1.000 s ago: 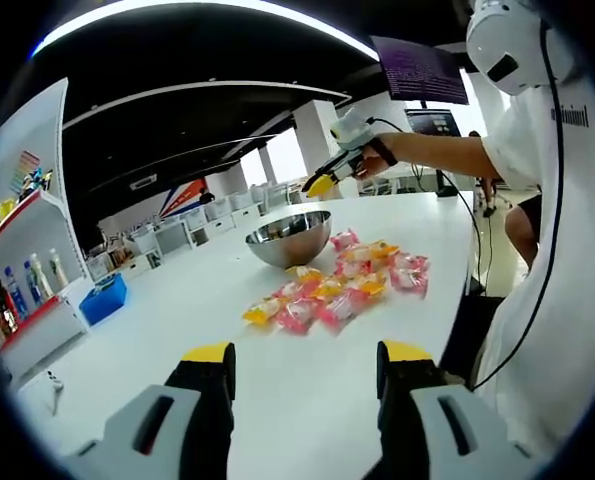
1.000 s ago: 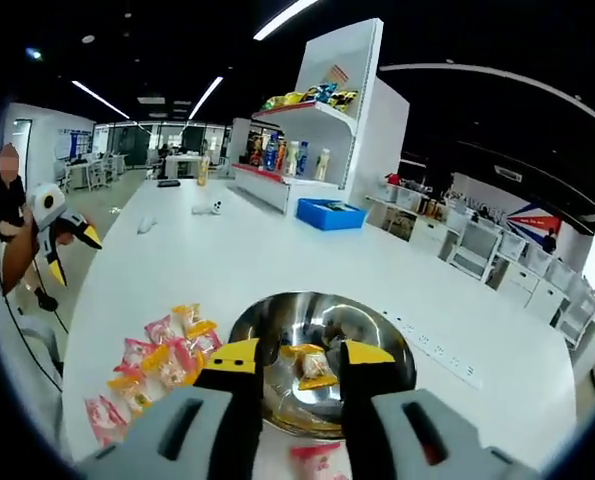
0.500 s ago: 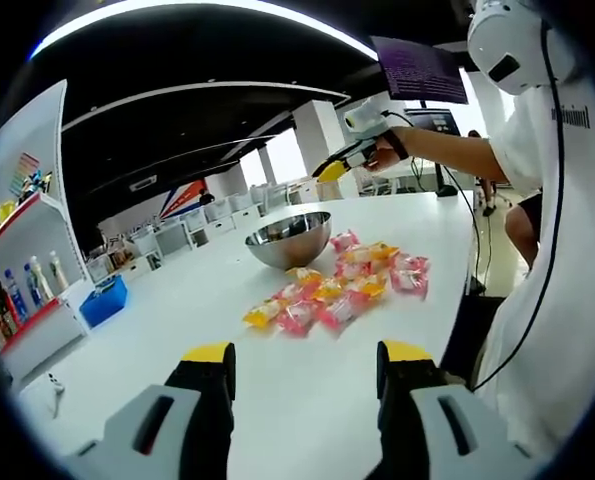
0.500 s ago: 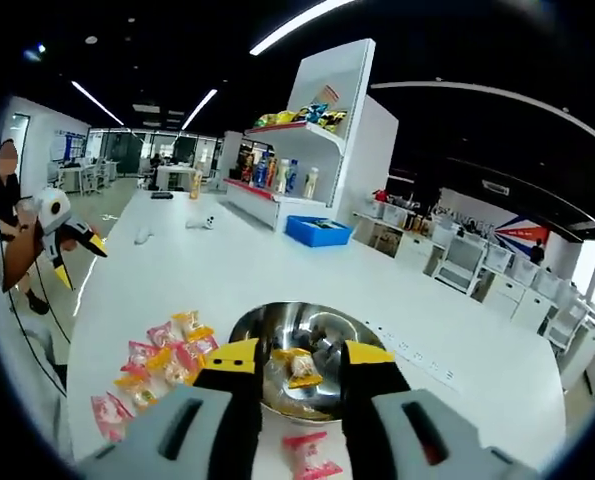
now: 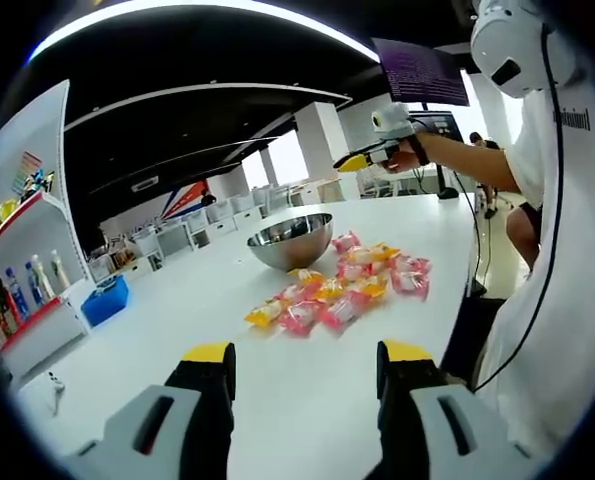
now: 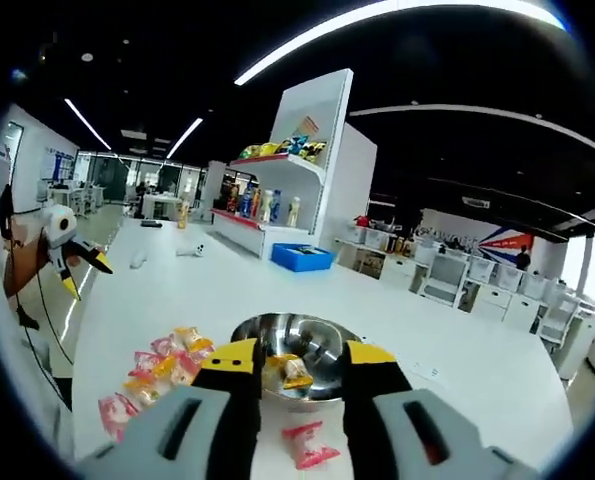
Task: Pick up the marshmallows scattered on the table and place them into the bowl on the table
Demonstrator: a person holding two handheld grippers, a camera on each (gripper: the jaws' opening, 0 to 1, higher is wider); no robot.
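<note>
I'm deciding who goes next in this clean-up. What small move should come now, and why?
Probably bring the right gripper down toward the lone pink marshmallow packet beside the bowl. Its jaws are open and empty, one yellow packet lies in the bowl, and the pile of packets waits on the table. The left gripper hangs open, farther off.

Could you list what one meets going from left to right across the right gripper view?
Left gripper → heap of marshmallow packets → steel bowl → white chairs.
</note>
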